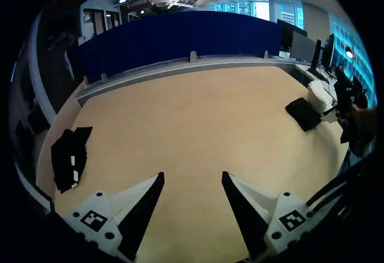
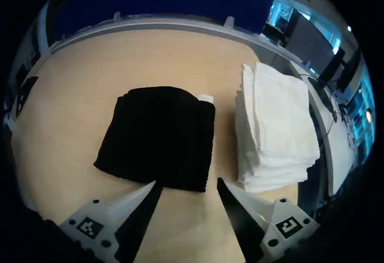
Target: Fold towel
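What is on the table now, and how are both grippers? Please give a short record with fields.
surface: wooden table
left gripper: open, empty, over bare table
right gripper: open, empty, just short of the folded black towel
stack of white towels: folded, beside the folded black towel
crumpled black towel: unfolded, near the table edge

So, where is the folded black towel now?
In the right gripper view, the folded black towel lies on the wooden table, just left of the white towel stack.

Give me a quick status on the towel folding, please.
Left gripper and right gripper open, empty. Black towel folded, beside white towel stack. Crumpled black cloth lies apart.
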